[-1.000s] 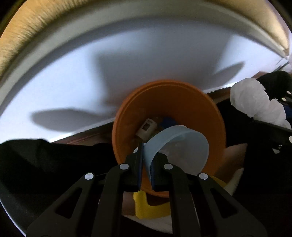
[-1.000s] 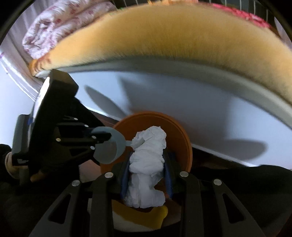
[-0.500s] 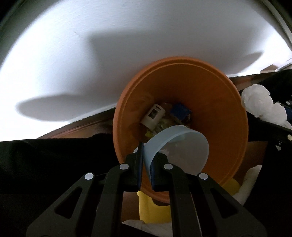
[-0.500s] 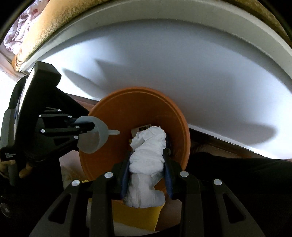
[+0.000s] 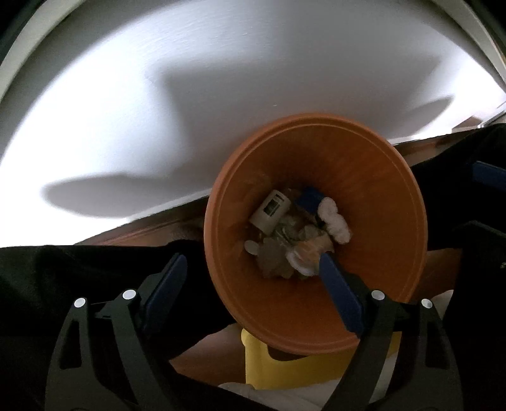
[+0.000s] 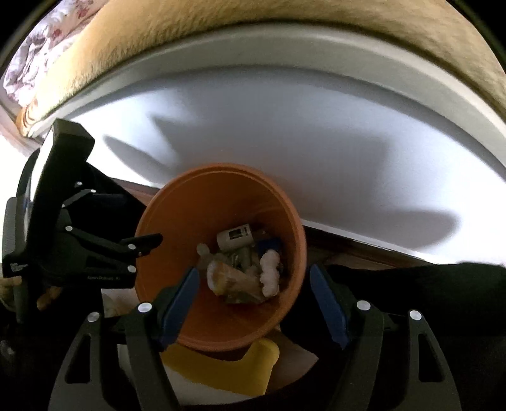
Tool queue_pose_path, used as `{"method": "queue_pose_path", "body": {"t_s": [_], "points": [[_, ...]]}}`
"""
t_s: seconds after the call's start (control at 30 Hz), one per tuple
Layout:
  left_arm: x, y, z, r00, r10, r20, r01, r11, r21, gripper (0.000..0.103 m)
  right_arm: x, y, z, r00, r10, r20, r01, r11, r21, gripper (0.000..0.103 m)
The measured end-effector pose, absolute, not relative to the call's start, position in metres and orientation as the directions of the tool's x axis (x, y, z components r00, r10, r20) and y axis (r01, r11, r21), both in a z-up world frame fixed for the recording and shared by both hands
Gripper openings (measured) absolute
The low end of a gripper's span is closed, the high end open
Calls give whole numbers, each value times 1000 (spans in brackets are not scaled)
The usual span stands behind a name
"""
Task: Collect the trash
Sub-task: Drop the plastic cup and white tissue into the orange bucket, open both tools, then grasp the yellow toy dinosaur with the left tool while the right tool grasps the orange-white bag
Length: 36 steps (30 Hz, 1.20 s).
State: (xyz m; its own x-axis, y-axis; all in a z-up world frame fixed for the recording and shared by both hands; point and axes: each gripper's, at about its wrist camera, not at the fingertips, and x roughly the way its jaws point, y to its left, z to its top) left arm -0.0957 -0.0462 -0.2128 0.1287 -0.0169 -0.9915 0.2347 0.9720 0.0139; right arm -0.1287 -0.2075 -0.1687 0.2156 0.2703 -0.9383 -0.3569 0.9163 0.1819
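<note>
An orange trash bin point(image 5: 373, 202) stands against a white panel, seen from above; it also shows in the right wrist view point(image 6: 202, 208). Inside lie a white bottle point(image 5: 270, 208), a crumpled white tissue point(image 5: 335, 221), a blue item point(image 5: 311, 199) and other scraps. In the right wrist view the tissue point(image 6: 270, 275) and bottle point(image 6: 234, 238) lie at the bin's bottom. My left gripper point(image 5: 253, 268) is open and empty over the bin's near rim. My right gripper point(image 6: 254, 278) is open and empty above the bin. The left gripper's body point(image 6: 79, 240) shows at the left of the right wrist view.
A yellow object point(image 5: 284, 366) sits under the bin's near side, also in the right wrist view point(image 6: 221, 370). A white panel point(image 6: 316, 151) rises behind the bin, with a tan furry cover point(image 6: 253, 19) above it. Dark cloth point(image 5: 79, 278) lies on both sides.
Both grippers opened. The pale blue cup left my left gripper and the white tissue left my right gripper; the tissue now lies inside the bin.
</note>
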Motion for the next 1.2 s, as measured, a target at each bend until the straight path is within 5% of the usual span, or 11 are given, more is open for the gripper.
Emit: {"method": "queue_pose_path", "body": {"t_s": [0.23, 0.6, 1.2], "points": [[-99, -40, -191, 145, -67, -987, 231, 972, -32, 83, -138, -233, -135, 285, 282, -916, -334, 925, 181, 71], [-125, -11, -56, 434, -150, -888, 263, 964, -35, 84, -111, -237, -26, 461, 393, -795, -418, 887, 196, 75], [23, 8, -4, 669, -36, -742, 94, 995, 36, 84, 145, -169, 44, 568, 391, -724, -345, 912, 222, 79]]}}
